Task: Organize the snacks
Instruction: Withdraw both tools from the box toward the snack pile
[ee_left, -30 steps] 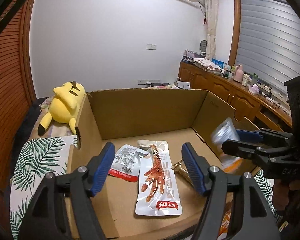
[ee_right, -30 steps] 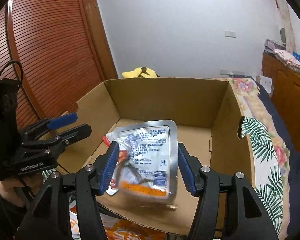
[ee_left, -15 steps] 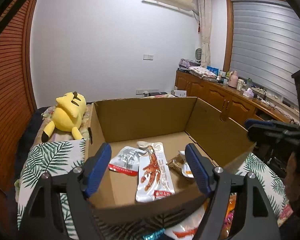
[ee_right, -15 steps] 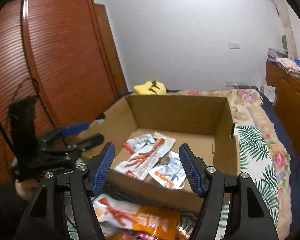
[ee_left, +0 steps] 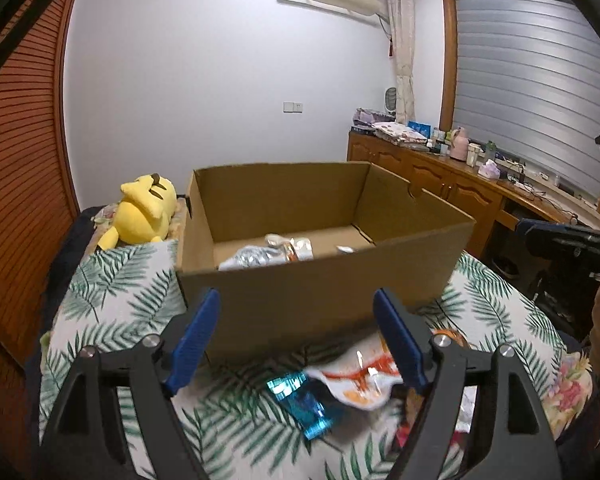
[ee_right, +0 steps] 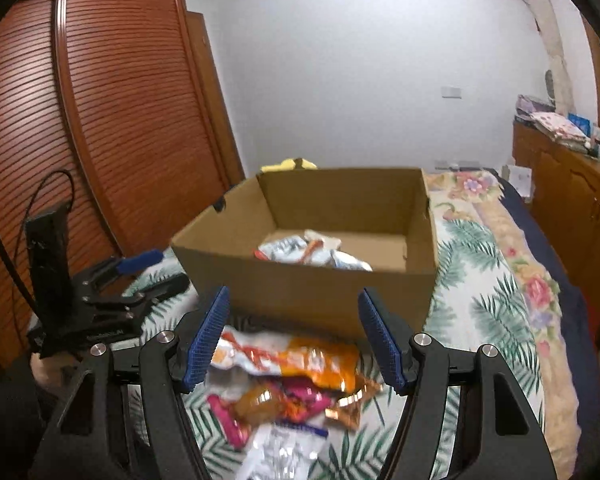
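On a leaf-print bedspread (ee_left: 112, 292), both handheld grippers hang short of a cardboard box (ee_left: 312, 280), between drops and apparently about to pick again. The left gripper (ee_left: 300, 336) stands wide with nothing between its blue pads, its jaws having just been opening; the right gripper (ee_right: 296, 336) is also spread and empty, and it widened slightly too.

Ahead of both grippers, beyond the box's near wall, several packets already lie on the box floor: a silver pouch (ee_left: 256, 258) and a white packet with orange print (ee_right: 300, 250), only partly visible over the rim.

Just below and between the right gripper's fingers lies the loose pile: an orange-and-white snack bag (ee_right: 292, 360), a pink-and-orange wrapper (ee_right: 276, 402) under it, and a clear-and-white pouch (ee_right: 280, 448) nearest the camera. Below the left gripper sit a white packet with a red drawing (ee_left: 356, 376) and a shiny blue wrapper (ee_left: 304, 404).

The next move probably calls for lowering onto one bag's edge and closing there, since these flat, slippery films overlap and could lift together.
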`<state>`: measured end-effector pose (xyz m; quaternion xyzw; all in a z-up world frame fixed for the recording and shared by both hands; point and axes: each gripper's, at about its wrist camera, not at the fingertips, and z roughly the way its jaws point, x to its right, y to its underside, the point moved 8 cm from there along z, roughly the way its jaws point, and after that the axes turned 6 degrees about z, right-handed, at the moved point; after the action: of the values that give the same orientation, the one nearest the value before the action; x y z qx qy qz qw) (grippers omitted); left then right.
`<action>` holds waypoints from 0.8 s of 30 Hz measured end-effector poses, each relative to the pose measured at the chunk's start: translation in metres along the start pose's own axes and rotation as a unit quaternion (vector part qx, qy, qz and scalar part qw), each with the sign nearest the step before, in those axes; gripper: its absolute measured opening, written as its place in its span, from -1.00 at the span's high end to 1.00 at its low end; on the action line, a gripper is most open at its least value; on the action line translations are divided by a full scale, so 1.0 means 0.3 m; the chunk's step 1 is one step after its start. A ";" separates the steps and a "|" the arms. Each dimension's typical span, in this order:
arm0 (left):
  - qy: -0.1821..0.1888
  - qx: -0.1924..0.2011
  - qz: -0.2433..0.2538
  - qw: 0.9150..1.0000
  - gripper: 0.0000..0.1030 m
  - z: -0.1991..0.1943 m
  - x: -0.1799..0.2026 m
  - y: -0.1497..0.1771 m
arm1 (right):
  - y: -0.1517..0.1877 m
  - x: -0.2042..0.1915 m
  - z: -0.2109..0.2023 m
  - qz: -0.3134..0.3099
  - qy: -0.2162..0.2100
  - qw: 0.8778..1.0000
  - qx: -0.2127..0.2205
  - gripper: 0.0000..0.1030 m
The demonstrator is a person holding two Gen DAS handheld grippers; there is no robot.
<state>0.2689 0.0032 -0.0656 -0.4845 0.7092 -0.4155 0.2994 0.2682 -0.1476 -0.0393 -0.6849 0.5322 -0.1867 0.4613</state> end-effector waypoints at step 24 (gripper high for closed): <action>0.030 -0.028 0.010 0.999 -0.54 -0.023 0.191 0.222 | 0.422 -0.003 0.062 0.012 0.043 0.996 -0.075 -0.33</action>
<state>0.2139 -0.0360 -0.1222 -0.4727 0.7342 -0.4068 0.2683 0.2112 -0.1397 -0.1536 -0.7025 0.5723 -0.1703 0.3873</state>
